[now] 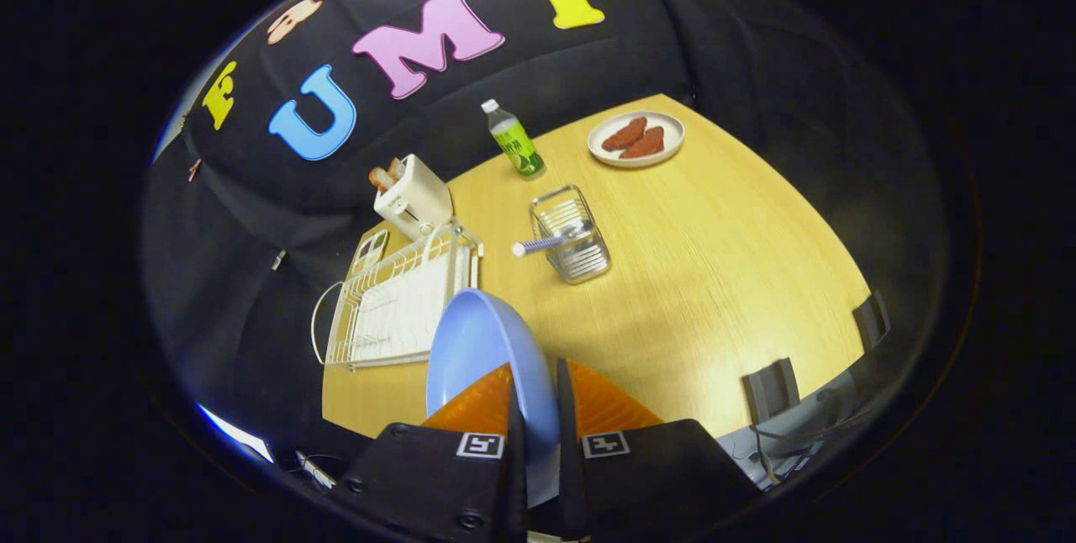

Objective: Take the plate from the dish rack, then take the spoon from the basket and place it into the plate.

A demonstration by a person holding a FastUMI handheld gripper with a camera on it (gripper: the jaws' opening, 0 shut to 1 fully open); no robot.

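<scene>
The wooden counter (714, 274) carries a white dish rack (395, 308), and just beside it a wire basket (576, 240) with the spoon (538, 246) inside. The blue plate (483, 358) stands on its edge above the counter, and the fingers (538, 408) are clamped on its rim.

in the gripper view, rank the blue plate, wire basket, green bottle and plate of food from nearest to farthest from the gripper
1. Blue plate: clamped between the fingers of the gripper, held on edge.
2. Wire basket: ahead on the table, with the spoon sticking out.
3. Green bottle: beyond the basket, upright.
4. Plate of food: at the table's far edge, right of the bottle; its lead over the bottle is slight.
</scene>
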